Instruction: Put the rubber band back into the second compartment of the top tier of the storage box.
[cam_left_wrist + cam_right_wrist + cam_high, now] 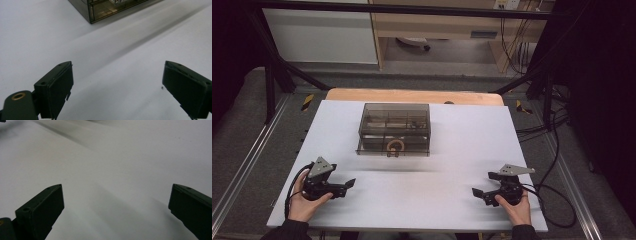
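Grippers are resting low on the white table (452, 150) — the left gripper (343, 186) in the person's left hand (302, 202), the right gripper (484, 192) in the right hand (517, 205) — each with its jaws standing wide apart and nothing between them. Ahead of both, nearer the left gripper, a smoky transparent compartment box (394, 129) is sitting with its lid closed — a tan ring (395, 145) is lying in its near row.

This looks like a lab or test workshop. A white table (412, 200) sits inside a black metal frame (277, 65), with bundles of cables (557, 130) trailing over grey carpet beyond the right gripper (486, 186). Yellow-black hazard tape (307, 101) marks the floor, and a wooden bench (437, 25) stands farther back.
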Demonstrator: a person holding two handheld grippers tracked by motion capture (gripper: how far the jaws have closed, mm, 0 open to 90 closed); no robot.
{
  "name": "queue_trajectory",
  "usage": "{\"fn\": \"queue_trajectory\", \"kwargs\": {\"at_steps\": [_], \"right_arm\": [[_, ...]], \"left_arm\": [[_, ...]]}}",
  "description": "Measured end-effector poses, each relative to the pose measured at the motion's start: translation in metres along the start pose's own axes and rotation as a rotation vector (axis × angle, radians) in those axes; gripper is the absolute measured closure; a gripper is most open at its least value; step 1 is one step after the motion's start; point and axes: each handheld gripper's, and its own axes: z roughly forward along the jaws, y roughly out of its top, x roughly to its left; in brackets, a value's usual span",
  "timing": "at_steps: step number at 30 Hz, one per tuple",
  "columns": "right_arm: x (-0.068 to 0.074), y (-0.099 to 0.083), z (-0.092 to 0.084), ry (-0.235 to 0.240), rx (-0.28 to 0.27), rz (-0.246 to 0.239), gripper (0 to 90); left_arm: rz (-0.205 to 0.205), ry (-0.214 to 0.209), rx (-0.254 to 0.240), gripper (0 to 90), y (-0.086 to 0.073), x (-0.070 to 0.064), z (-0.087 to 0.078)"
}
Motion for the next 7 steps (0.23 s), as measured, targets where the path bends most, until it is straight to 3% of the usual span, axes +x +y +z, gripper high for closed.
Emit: {"fn": "queue_trajectory", "kwargs": {"at_steps": [7], "right_arm": [[0.0001,0.0001,0.0001,0.001,0.000,0.002,0.7]], "left_arm": [[-0.005,-0.003,0.004,9.8,-0.0021,0.0012,0.0013]]}}
